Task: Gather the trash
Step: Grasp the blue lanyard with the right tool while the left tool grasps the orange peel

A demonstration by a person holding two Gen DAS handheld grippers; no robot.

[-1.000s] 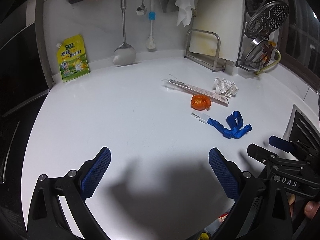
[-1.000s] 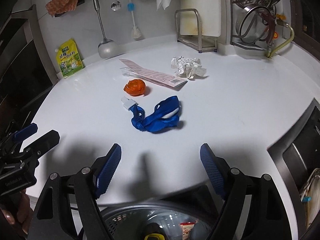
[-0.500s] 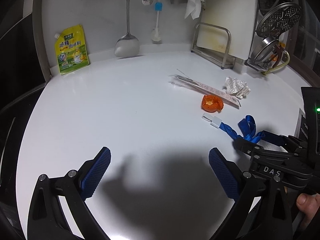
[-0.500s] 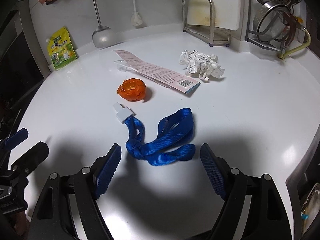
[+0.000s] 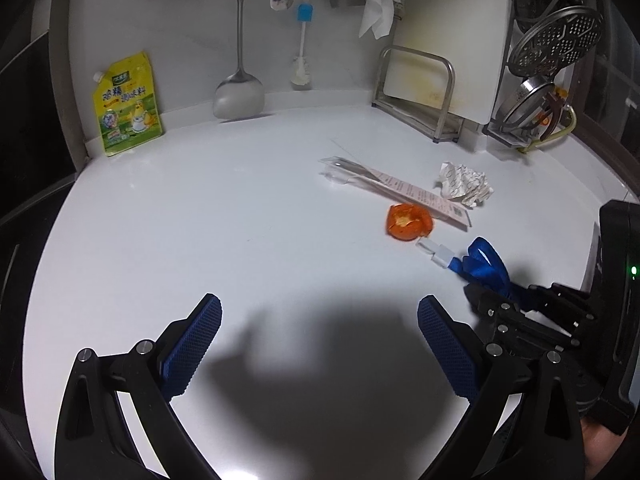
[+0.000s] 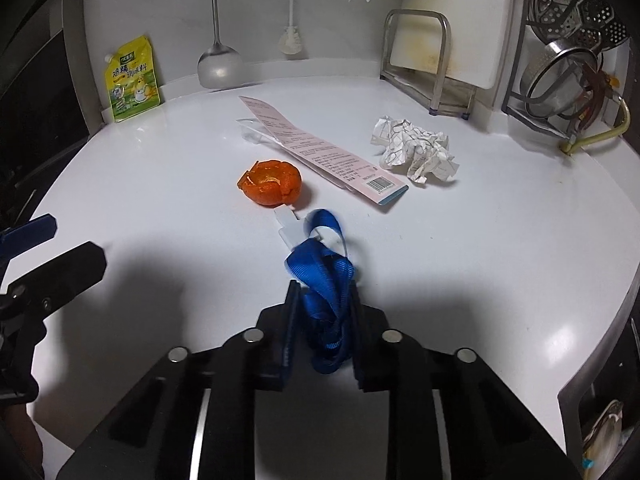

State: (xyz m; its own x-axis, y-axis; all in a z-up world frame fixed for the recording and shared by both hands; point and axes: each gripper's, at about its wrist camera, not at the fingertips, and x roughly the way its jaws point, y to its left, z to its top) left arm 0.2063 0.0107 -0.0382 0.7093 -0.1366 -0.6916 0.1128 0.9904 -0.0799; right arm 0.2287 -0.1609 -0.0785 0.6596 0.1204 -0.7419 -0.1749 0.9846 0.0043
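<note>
A blue strap [image 6: 326, 280] with a white clip [image 6: 294, 230] lies bunched on the white counter [image 6: 500, 248], and my right gripper [image 6: 322, 300] is shut on its near loops. Just beyond it sit an orange peel [image 6: 270, 182], a long pink paper strip [image 6: 320, 150] and a crumpled paper ball [image 6: 414, 148]. In the left wrist view the same strap [image 5: 484, 266], peel [image 5: 408, 222], strip [image 5: 404, 190] and paper ball [image 5: 464, 184] appear at the right, with the right gripper [image 5: 486, 294] clamped on the strap. My left gripper [image 5: 318, 344] hangs open over bare counter.
A yellow refill pouch [image 5: 126, 106] leans on the back wall at the left. A ladle [image 5: 239, 92], a spoon, a brush and a cloth hang there. A cutting board in a metal stand [image 5: 436, 76] and a rack with strainers [image 5: 548, 60] fill the back right. A sink edge [image 6: 592, 380] is at the right.
My right gripper went from wide open around the blue strap to shut on it, and the strap bunched up between its fingers. The left gripper drifted slightly and stayed open.
</note>
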